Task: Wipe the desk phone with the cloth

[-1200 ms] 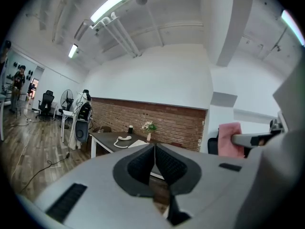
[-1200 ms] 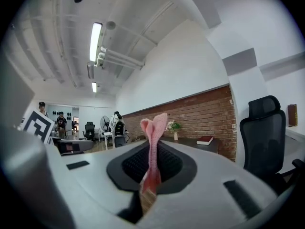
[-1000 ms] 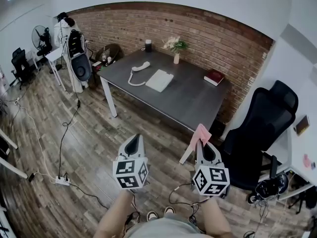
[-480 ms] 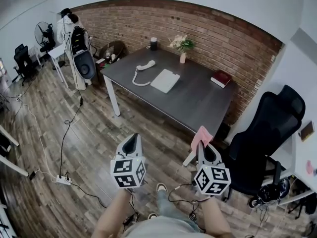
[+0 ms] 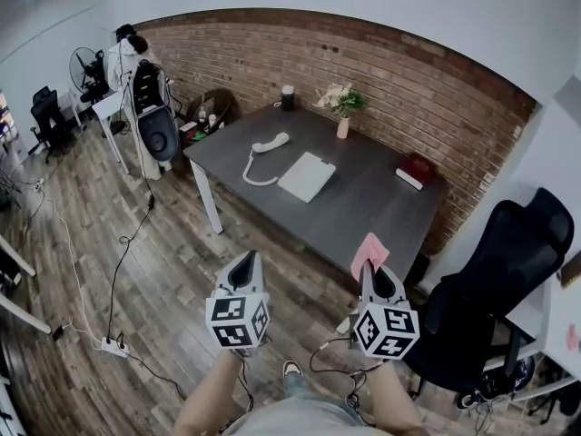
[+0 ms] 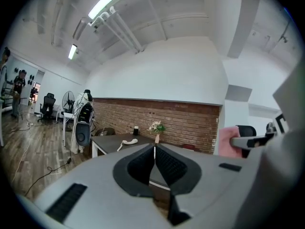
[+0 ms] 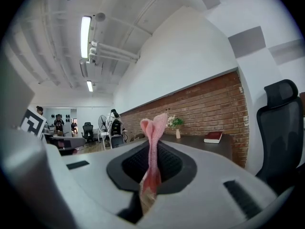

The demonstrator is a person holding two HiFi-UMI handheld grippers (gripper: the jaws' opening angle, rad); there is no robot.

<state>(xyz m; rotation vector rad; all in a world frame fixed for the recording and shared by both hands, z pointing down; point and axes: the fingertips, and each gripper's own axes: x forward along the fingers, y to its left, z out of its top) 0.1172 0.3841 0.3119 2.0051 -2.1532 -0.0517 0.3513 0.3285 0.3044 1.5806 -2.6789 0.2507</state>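
Observation:
The white desk phone stands on a dark grey desk (image 5: 363,203) well ahead of me: a curved handset (image 5: 270,142) with a coiled cord beside a flat white base (image 5: 307,176). My right gripper (image 5: 370,273) is shut on a pink cloth (image 5: 369,251) that sticks up past its jaws; the cloth (image 7: 153,142) stands pinched upright in the right gripper view. My left gripper (image 5: 243,267) is shut with nothing in it, its jaws meeting in the left gripper view (image 6: 154,152). Both grippers hang over the wooden floor, short of the desk.
On the desk are a red book (image 5: 416,171), a vase of flowers (image 5: 342,107) and a black cylinder (image 5: 288,96). A black office chair (image 5: 499,280) stands at the right. Cables and a power strip (image 5: 113,348) lie on the floor at left. A brick wall runs behind.
The view has shifted toward the desk, which now sits lower and further right in the picture. Both grippers keep their pose, the right one still holding the cloth.

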